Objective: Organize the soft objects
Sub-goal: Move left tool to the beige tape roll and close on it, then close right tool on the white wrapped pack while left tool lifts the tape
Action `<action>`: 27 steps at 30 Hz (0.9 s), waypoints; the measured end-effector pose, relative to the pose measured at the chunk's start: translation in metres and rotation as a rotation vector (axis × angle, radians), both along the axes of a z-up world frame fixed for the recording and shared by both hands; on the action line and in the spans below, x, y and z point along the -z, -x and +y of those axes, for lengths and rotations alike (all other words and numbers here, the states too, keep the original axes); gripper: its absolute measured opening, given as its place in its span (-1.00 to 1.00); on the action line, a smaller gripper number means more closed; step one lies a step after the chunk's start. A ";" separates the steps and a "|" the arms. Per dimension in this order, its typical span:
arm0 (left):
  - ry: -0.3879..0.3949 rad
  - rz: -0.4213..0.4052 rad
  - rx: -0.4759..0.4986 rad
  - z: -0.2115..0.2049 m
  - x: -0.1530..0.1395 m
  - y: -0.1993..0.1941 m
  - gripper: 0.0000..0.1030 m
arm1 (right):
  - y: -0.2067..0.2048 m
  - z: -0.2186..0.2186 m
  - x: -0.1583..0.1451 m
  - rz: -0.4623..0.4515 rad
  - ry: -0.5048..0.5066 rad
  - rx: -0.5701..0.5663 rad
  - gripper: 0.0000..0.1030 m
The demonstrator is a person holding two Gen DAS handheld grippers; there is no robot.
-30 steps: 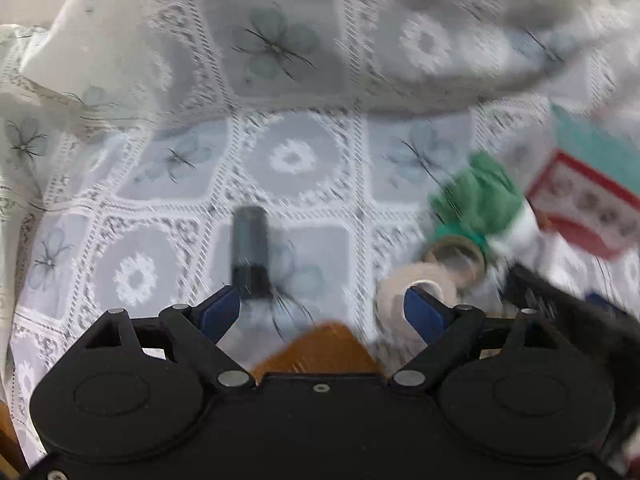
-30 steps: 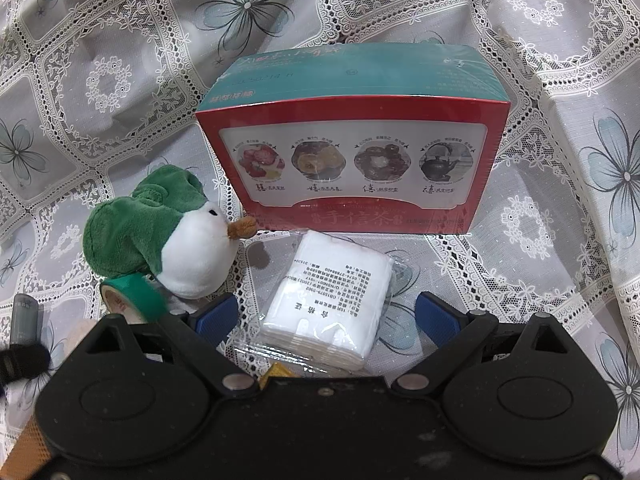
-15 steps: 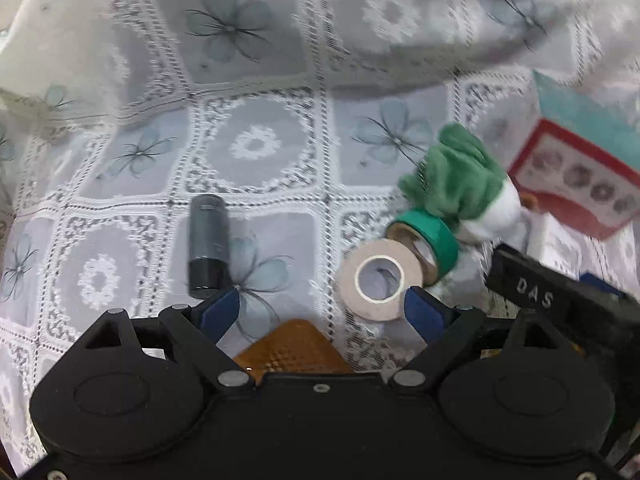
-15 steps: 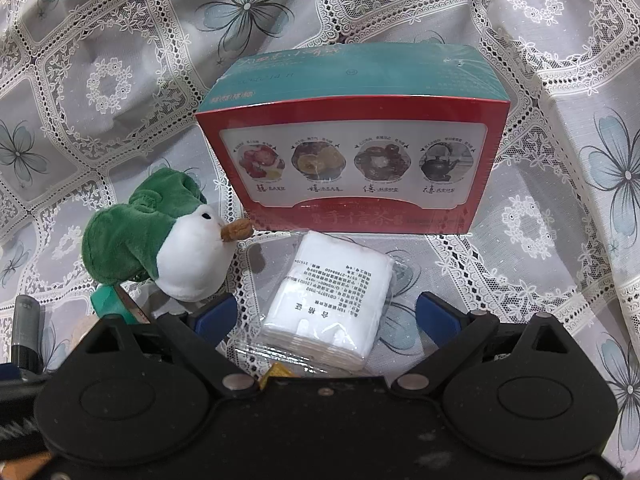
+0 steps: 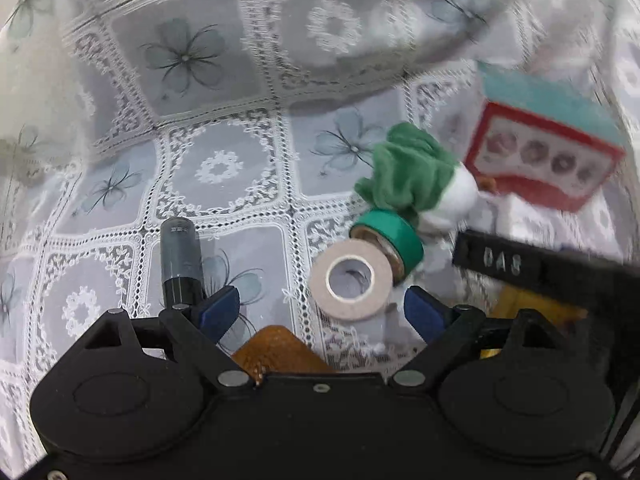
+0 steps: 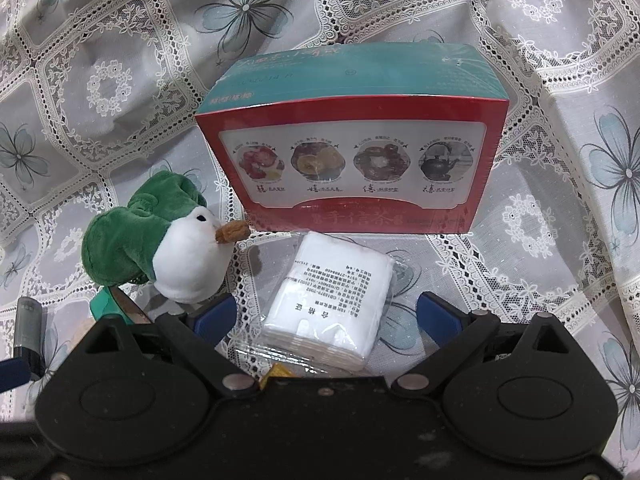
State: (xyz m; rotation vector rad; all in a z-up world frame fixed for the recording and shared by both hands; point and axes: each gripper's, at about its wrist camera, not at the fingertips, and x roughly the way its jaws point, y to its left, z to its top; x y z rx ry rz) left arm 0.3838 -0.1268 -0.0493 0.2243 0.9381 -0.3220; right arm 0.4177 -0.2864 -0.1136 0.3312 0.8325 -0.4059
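A green and white plush bird [image 6: 160, 244] lies on the lace cloth left of a white tissue pack [image 6: 332, 300] in clear wrap. My right gripper [image 6: 326, 316] is open with the tissue pack between its blue pads. The plush also shows in the left wrist view [image 5: 420, 180], far right. My left gripper [image 5: 322, 312] is open and empty, with a beige tape roll [image 5: 352, 280] just ahead between its fingers and a green tape roll [image 5: 394, 240] leaning behind it.
A red and teal tea box [image 6: 352, 148] stands behind the tissue pack and also shows in the left wrist view [image 5: 544, 148]. A dark grey cylinder [image 5: 180, 260] lies by my left gripper's left finger. The right gripper's body [image 5: 540, 268] sits at the right.
My left gripper has swung right and moved forward, so the tape rolls and plush now sit closer ahead. The plush has shifted slightly in the right view. The right gripper has barely moved.
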 end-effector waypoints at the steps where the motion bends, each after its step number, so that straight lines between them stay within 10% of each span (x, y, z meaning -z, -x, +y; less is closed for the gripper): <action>1: -0.023 -0.006 0.009 -0.003 0.001 0.000 0.69 | 0.000 0.000 0.000 0.000 0.000 0.000 0.92; 11: -0.021 0.067 -0.002 -0.016 0.014 -0.024 0.62 | 0.001 -0.001 0.000 -0.007 -0.010 0.001 0.93; 17: 0.044 0.107 -0.007 -0.011 0.020 -0.030 -0.05 | 0.003 -0.003 0.000 -0.014 -0.015 0.004 0.92; 27: 0.106 0.051 -0.064 0.014 -0.004 -0.011 -0.06 | 0.009 -0.002 -0.002 -0.017 0.000 0.014 0.82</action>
